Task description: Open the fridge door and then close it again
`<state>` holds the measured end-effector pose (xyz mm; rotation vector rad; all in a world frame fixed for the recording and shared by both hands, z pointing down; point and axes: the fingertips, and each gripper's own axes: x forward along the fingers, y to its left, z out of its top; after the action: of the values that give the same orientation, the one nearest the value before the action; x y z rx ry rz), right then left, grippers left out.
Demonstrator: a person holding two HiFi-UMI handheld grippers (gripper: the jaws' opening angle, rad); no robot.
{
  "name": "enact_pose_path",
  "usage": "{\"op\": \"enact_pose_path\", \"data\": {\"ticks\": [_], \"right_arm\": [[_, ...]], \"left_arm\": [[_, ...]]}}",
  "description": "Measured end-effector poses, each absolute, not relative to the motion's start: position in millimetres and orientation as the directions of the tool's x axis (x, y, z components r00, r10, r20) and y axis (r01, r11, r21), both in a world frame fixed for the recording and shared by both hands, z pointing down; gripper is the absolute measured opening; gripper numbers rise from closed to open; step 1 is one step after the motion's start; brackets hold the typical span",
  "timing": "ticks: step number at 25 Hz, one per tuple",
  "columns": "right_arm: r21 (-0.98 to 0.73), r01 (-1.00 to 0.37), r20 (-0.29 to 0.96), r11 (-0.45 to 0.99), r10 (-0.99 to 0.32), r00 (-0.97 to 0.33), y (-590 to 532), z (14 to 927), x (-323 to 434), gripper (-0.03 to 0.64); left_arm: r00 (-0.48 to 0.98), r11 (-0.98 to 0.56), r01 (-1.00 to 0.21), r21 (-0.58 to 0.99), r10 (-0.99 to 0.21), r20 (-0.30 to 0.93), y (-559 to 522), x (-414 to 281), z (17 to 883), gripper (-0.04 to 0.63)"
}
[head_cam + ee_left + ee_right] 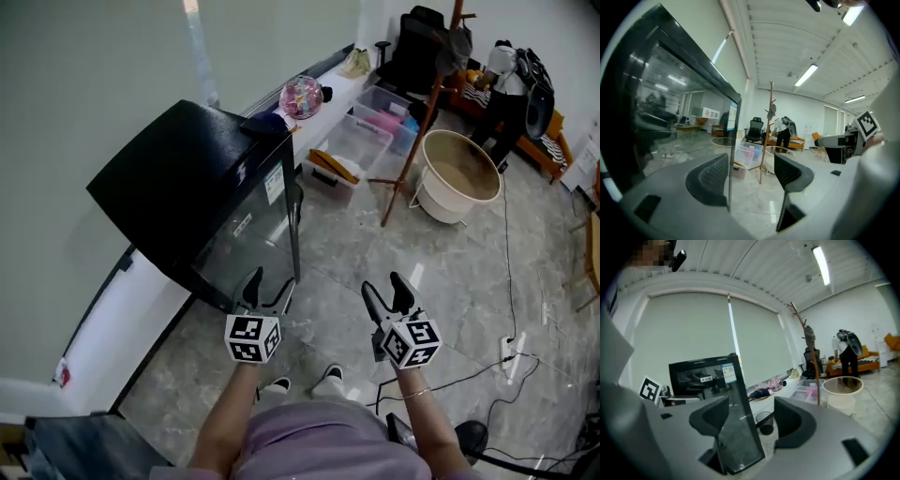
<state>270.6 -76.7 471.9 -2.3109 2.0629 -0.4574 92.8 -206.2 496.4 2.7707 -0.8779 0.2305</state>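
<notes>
Black-framed glass is filling the left of the scene: the fridge [178,178] is standing against the left wall, and its glass door [258,234] is facing us, with its free edge on the right. From the right gripper view the door [736,427] is looking swung a little way off the cabinet, so we are judging the opening as begun.

We are holding the left gripper [267,289] at the lower part of that free edge. In the left gripper view its jaws are standing apart with the door's edge [729,154] running upright between them, close to the left jaw, not pinched.

Further right, we are keeping the right gripper [384,286] over bare floor, jaws apart with nothing between them.

Far right, a wooden stand [417,141] and a pale tub [459,173] are sitting well apart from the door's swing.

Our worry is grip: if the jaws close too shallow on the thin edge, the glass may slip out and the door may swing free. Pulling sideways instead of along the hinge arc could twist it.
</notes>
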Motion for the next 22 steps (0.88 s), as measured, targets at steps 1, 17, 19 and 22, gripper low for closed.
{"op": "enact_pose_path", "data": {"ticks": [1, 17, 19, 22], "right_arm": [[-0.203, -0.975, 0.208, -0.090, -0.977, 0.047, -85.6, 472.8, 264.1, 0.295], [-0.254, -0.892, 0.252, 0.375, -0.864, -0.435, -149.5, 500.1, 104.9, 0.295], [-0.256, -0.882, 0.263, 0.395, -0.850, -0.457, -151.3, 505.1, 90.6, 0.294], [-0.260, -0.872, 0.279, 0.414, -0.832, -0.479, -155.6, 512.2, 72.8, 0.293]], "left_arm": [[0.787, -0.773, -0.613, 0.163, -0.577, 0.220, -206.7, 83.3, 497.4, 0.305], [0.446, -0.413, -0.895, 0.172, -0.853, 0.273, -195.4, -82.1, 517.5, 0.244], [0.434, -0.394, -0.900, 0.187, -0.856, 0.280, -197.8, -91.5, 523.6, 0.238], [0.440, -0.392, -0.895, 0.211, -0.850, 0.289, -207.4, -97.5, 532.1, 0.233]]}}
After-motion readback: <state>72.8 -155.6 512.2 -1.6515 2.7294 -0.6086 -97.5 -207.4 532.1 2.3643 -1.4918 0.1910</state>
